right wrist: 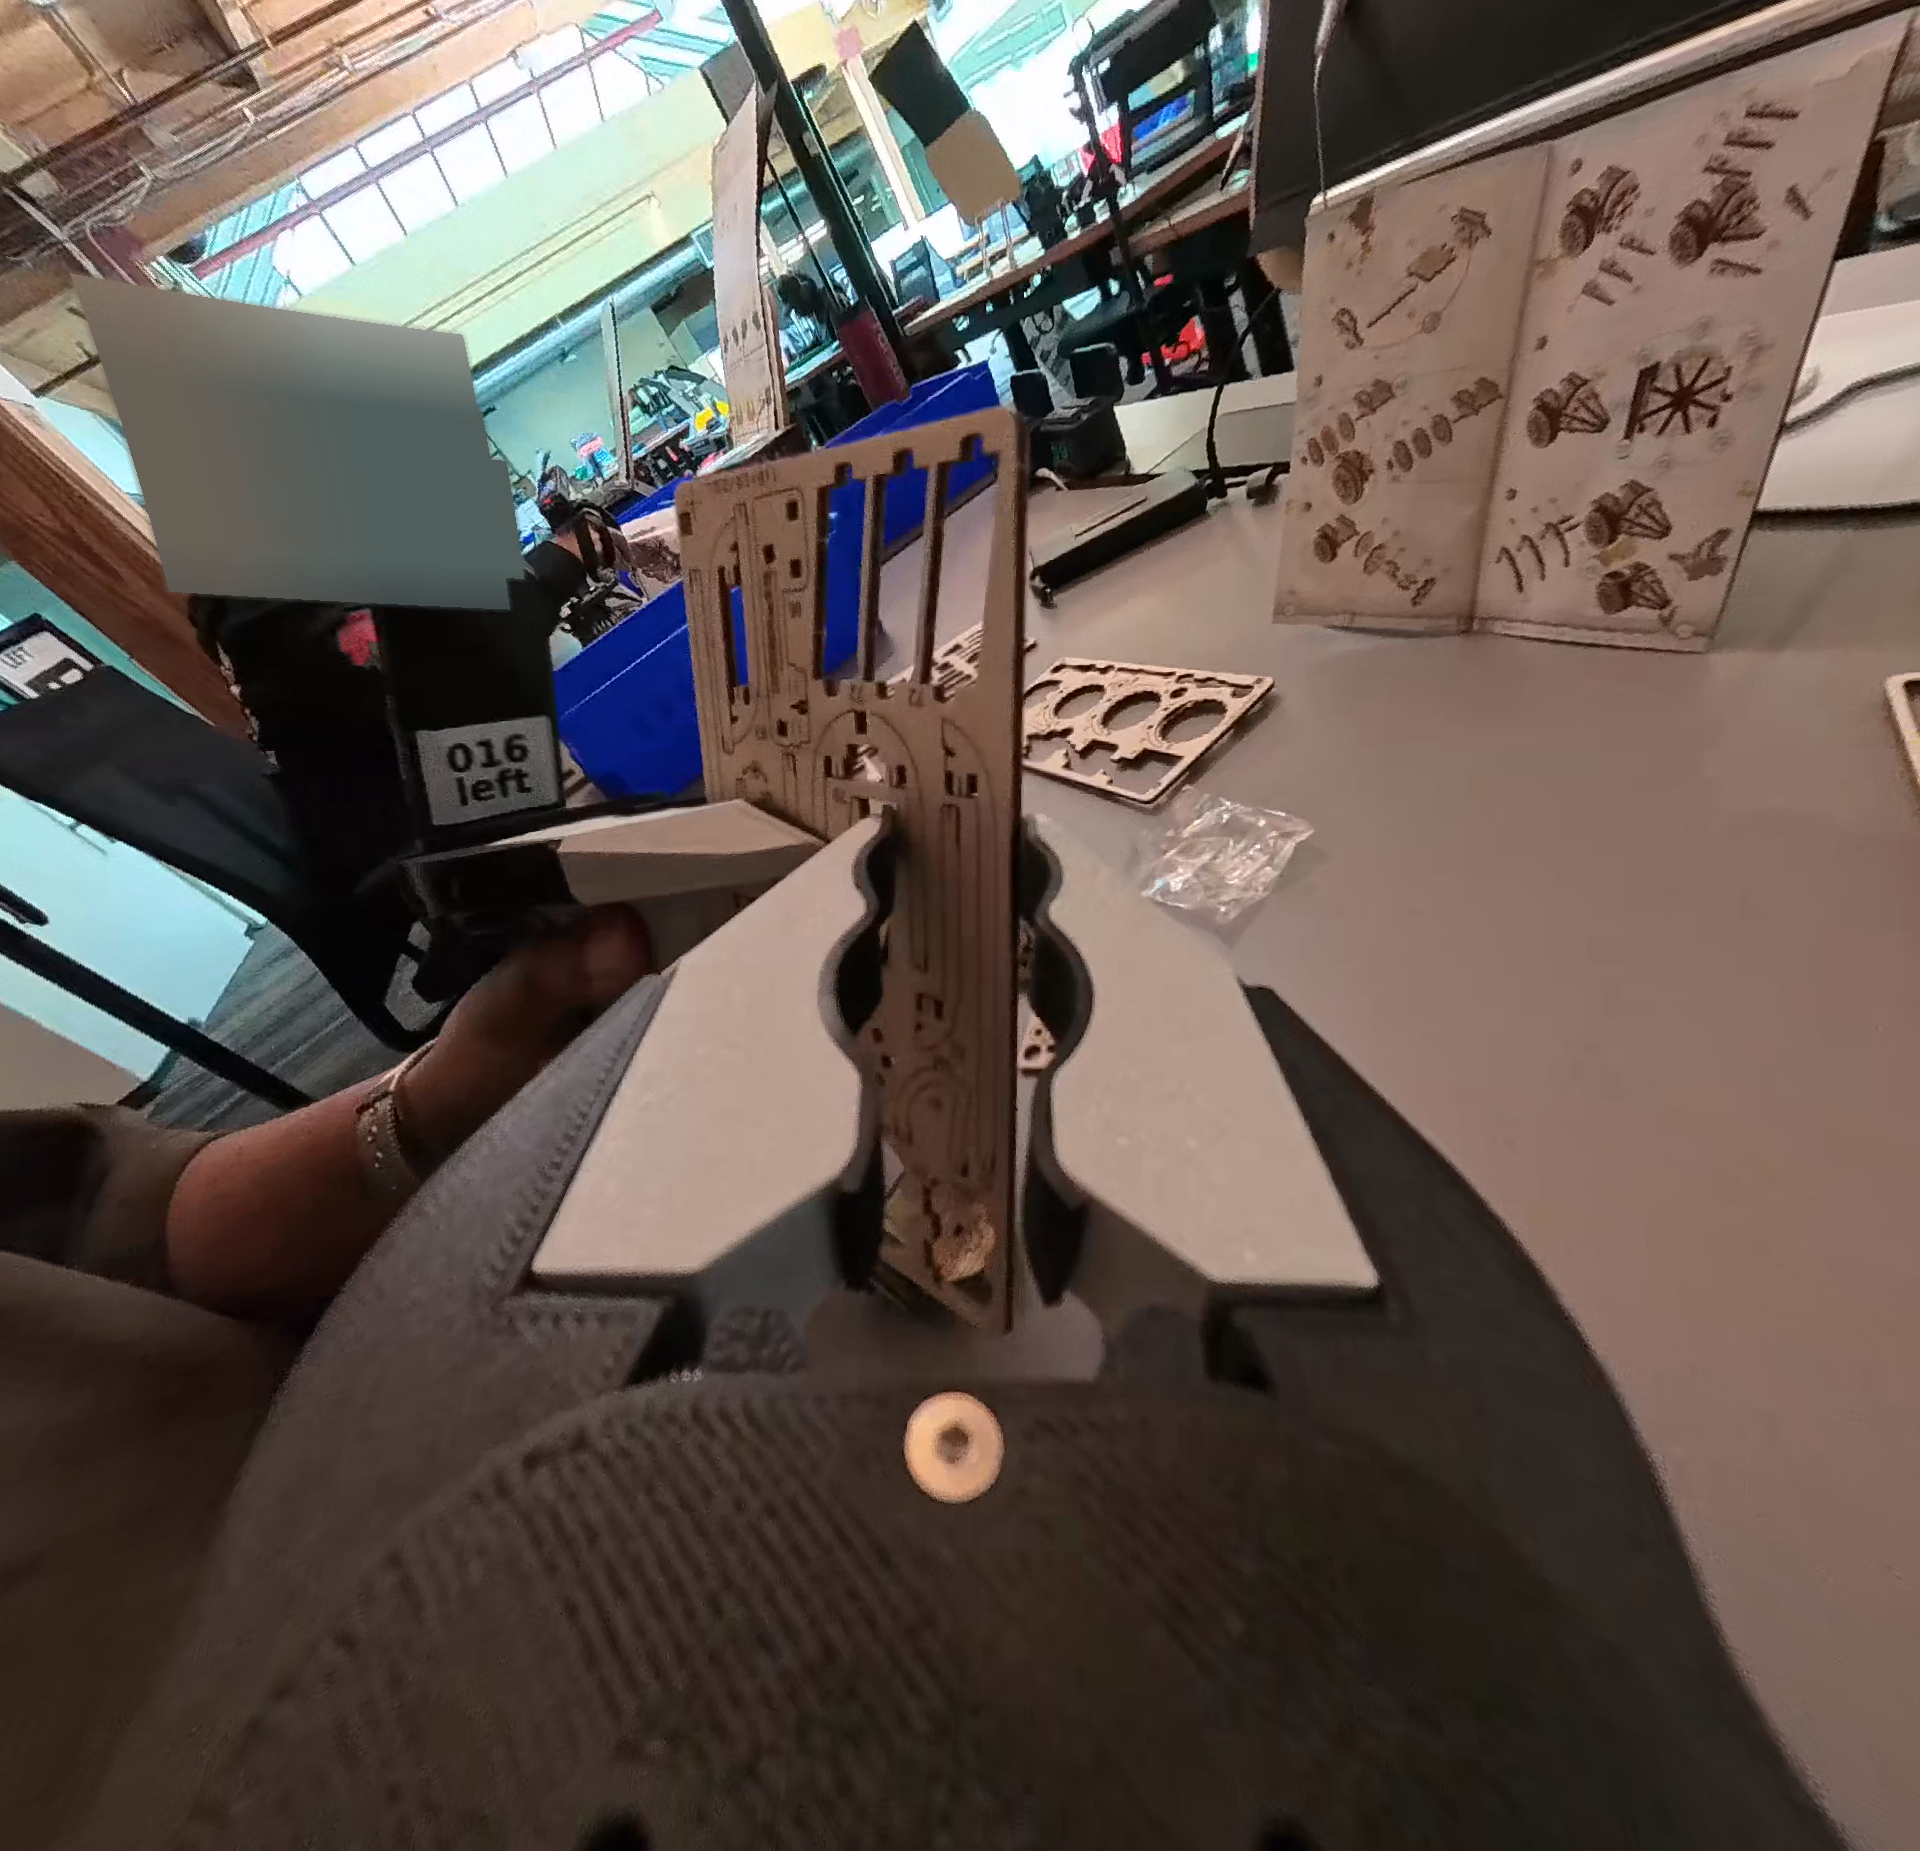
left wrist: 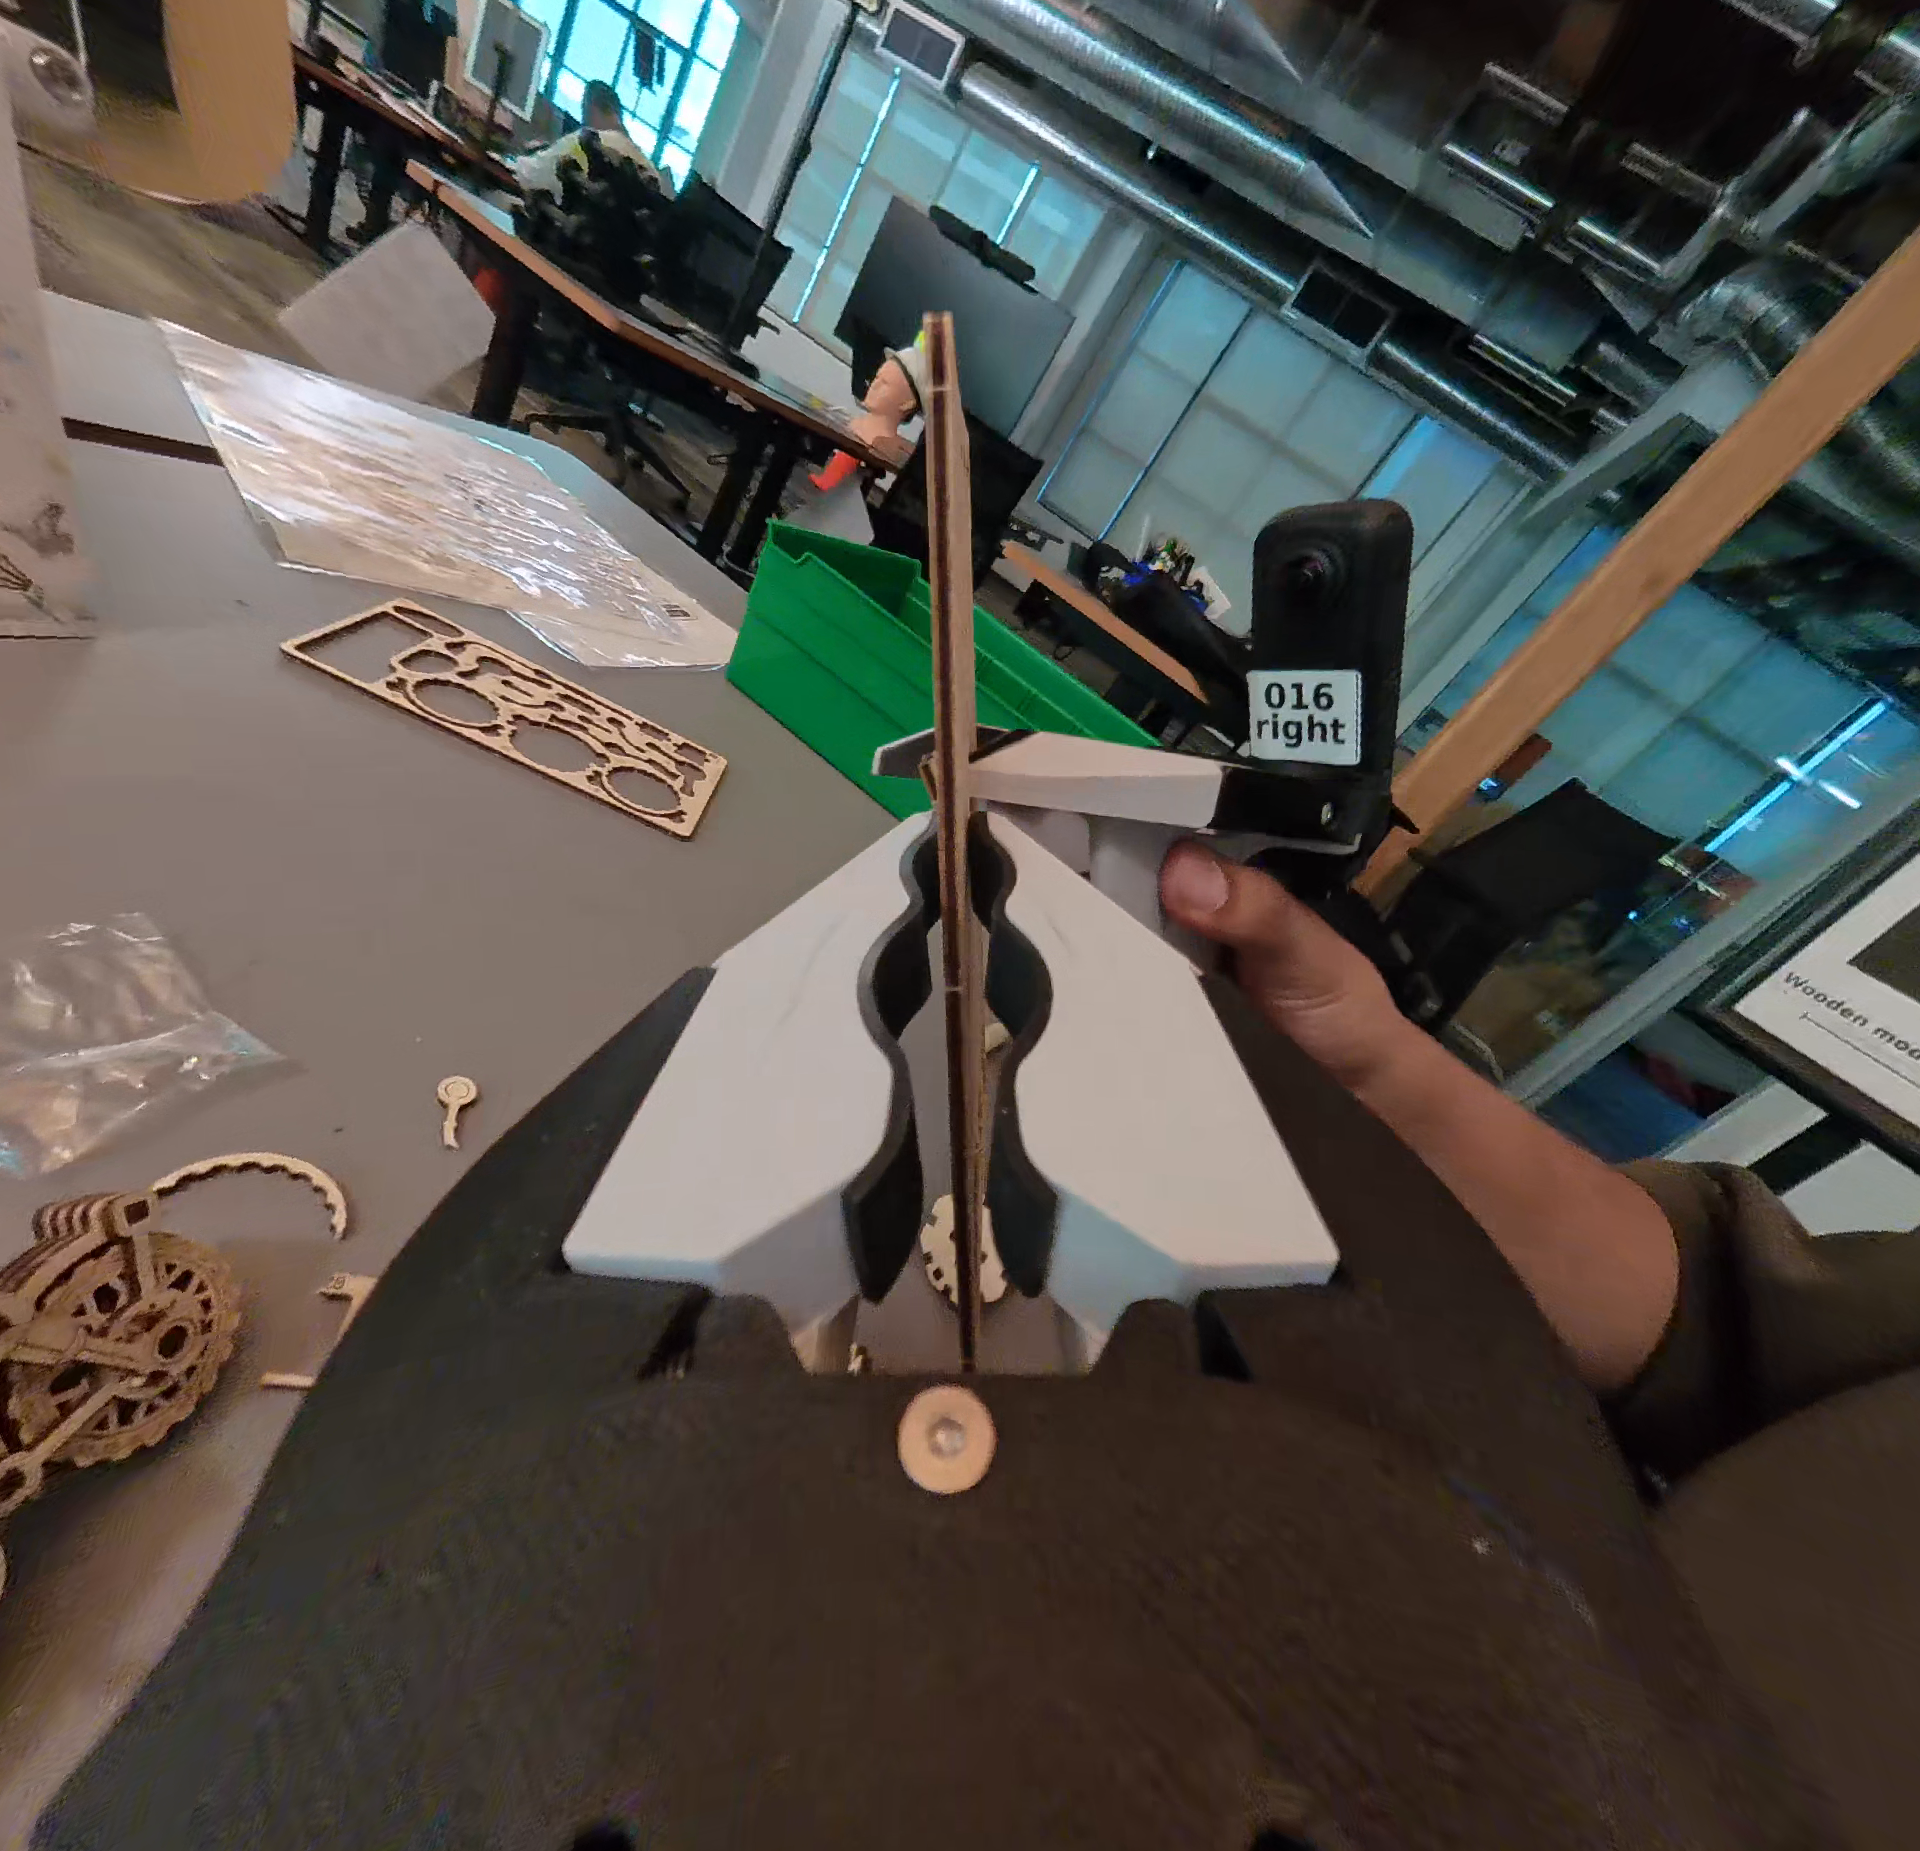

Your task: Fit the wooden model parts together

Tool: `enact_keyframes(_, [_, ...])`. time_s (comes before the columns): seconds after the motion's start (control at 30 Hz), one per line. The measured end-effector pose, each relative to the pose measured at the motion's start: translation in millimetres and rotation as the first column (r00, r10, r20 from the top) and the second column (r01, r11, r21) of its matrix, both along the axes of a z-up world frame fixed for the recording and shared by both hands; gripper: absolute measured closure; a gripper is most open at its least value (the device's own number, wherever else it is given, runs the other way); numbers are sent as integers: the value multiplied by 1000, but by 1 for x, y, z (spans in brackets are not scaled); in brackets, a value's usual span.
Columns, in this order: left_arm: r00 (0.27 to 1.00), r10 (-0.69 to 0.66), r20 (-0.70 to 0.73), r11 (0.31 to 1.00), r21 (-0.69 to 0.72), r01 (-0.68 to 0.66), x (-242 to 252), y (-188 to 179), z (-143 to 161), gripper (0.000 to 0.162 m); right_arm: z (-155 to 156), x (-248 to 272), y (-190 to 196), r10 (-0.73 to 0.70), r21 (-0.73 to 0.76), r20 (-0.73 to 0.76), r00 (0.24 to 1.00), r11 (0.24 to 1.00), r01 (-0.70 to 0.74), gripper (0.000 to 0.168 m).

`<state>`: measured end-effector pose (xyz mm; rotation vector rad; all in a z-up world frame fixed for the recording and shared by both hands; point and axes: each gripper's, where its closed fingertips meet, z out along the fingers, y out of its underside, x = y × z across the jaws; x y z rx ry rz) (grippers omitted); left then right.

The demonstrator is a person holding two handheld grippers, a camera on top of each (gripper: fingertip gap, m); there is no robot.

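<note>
**Edge-on between both claws: one wooden sheet, long axis running forward along the fingers**

Behind and to the side: grey table (right wrist: 1507,866), spent part frame (left wrist: 504,715), half-built wooden model (left wrist: 94,1334) well left of the left gripper (left wrist: 956,866). Clamped upright in that claw: wooden part sheet (left wrist: 951,554), long axis pointing ahead. Crossing from the right at the tips, right gripper (right wrist: 951,866) pinching the same sheet face-on. Likely next: pushing a small piece out.

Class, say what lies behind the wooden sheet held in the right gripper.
Behind the wooden sheet: blue bins, another cut-out sheet on the table. The rest is covered.
</note>
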<state>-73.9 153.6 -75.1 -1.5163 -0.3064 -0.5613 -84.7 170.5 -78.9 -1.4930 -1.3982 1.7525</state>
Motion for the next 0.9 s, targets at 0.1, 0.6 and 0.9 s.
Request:
enact_keyframes(0.1, [1000,12,-25,1000,-2,-12,2,-1,-3,162,-3,2,1,24,-49,22,999,999,-23,141])
enact_keyframes(0.6, [999,-16,51,1000,17,15,4,-3,-4,162,-10,8,-10,100,-79,24,995,992,-98,143])
enact_keyframes(0.9, [999,30,16,1000,-3,-30,2,-2,-5,162,-10,7,-8,59,-40,38,998,998,-58,143])
